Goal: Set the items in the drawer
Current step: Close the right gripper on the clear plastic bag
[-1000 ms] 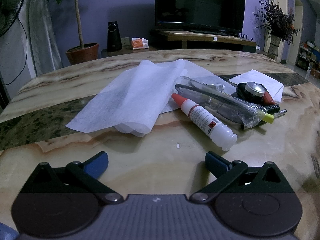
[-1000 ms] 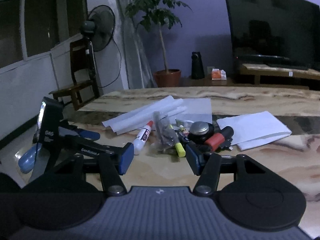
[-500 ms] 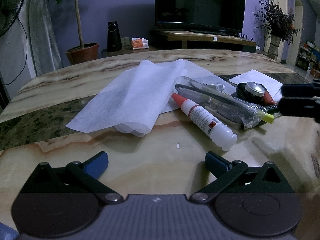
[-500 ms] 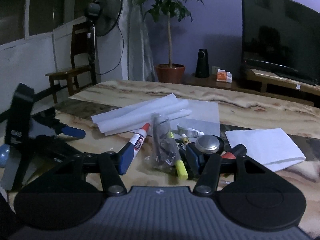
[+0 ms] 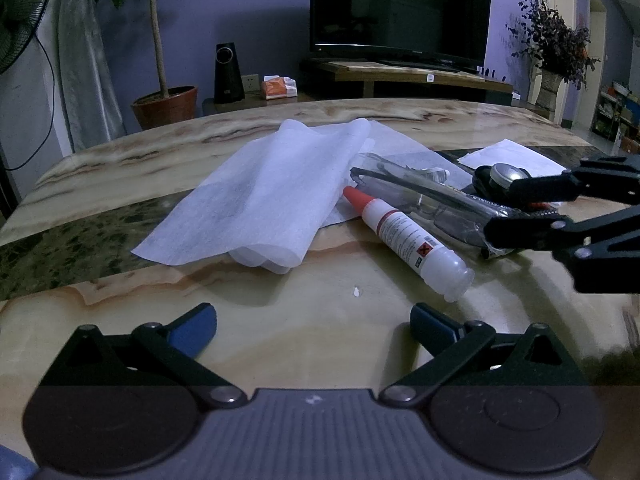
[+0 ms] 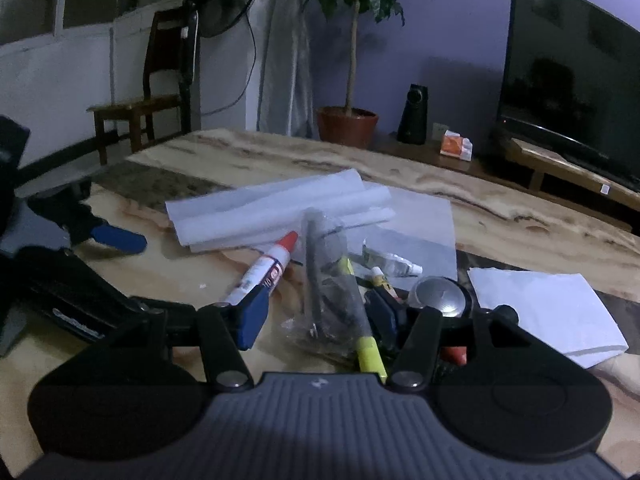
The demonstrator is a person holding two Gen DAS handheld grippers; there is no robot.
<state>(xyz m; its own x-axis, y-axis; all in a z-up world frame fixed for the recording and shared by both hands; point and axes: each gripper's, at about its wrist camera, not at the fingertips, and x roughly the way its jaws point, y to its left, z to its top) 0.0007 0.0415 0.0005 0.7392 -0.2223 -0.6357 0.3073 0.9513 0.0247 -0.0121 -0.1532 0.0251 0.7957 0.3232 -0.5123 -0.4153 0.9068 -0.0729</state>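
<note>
A clear plastic bag (image 6: 332,280) with pens and a yellow marker lies on the marble table (image 6: 500,216), and it also shows in the left wrist view as the bag (image 5: 420,200). My right gripper (image 6: 316,316) straddles the bag's near end. Its jaws are closing, and the pads stand apart from the bag. The right gripper (image 5: 504,210) reaches in from the right edge of the left wrist view. A white glue bottle with a red cap (image 5: 404,236) lies beside the bag. My left gripper (image 5: 314,322) hovers open and empty in front of the pile. No drawer is in view.
A folded white sheet (image 5: 272,196) lies left of the bag. A round metal-lidded tin (image 6: 440,294), a small tube (image 6: 390,264) and white paper (image 6: 548,308) sit to the right. A potted plant, a TV, a fan and a chair stand beyond the table.
The right gripper has moved in over the pile, lower and closer, and has entered the left wrist view from the right. The left gripper has not moved.
</note>
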